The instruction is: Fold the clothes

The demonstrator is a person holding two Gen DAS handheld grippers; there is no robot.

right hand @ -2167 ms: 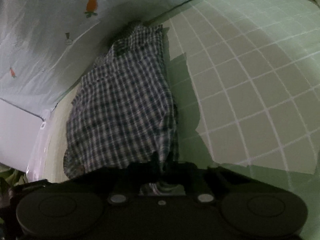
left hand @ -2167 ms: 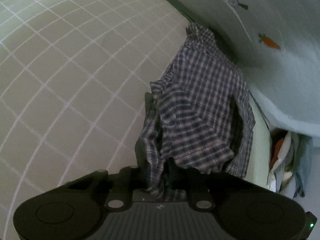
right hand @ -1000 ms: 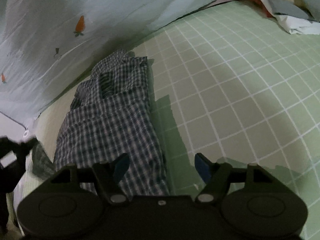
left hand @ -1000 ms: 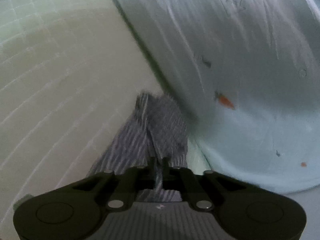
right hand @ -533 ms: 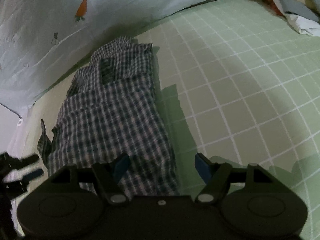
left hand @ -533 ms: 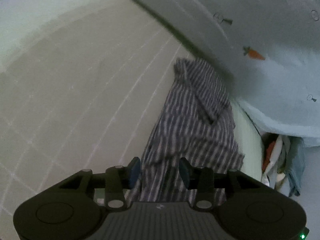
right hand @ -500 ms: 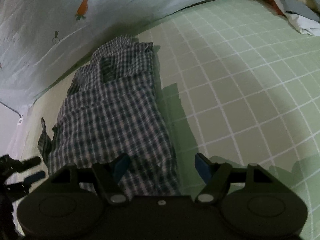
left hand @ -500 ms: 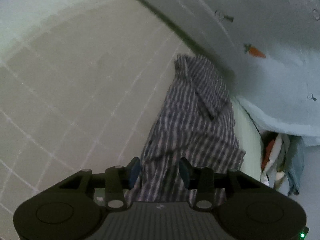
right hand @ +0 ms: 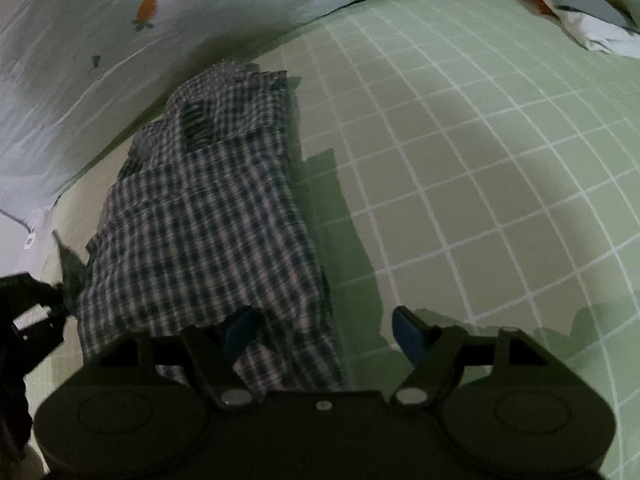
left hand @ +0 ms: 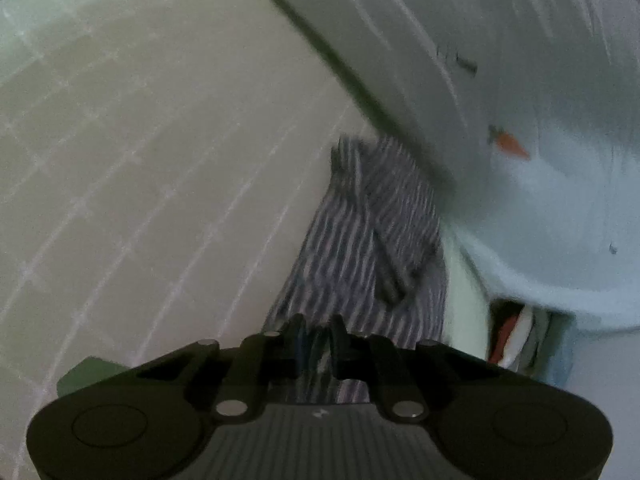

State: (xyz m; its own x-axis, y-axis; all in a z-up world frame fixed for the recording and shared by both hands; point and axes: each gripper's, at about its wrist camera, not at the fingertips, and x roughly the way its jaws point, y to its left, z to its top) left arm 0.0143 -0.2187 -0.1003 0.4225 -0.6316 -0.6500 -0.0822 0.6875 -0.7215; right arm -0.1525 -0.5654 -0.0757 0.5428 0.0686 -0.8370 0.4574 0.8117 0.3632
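Note:
A blue-and-white checked shirt [right hand: 208,216] lies folded lengthwise on the green grid bedsheet [right hand: 480,152], next to the pale quilt. In the left wrist view the shirt [left hand: 372,240] is blurred by motion. My left gripper [left hand: 316,332] has its fingers close together on the shirt's near edge. It also shows at the left edge of the right wrist view [right hand: 52,312], at the shirt's left corner. My right gripper [right hand: 324,330] is open, with its left fingertip over the shirt's near hem and its right fingertip over the sheet.
A pale blue quilt with carrot prints [right hand: 100,20] is heaped along the far side of the bed [left hand: 540,100]. A pile of other clothes [right hand: 580,0] lies at the far right corner, and it also shows in the left wrist view [left hand: 520,332].
My left gripper was open half a second ago and has closed on the shirt's near edge. My right gripper has stayed open and shifted slightly closer to the hem.

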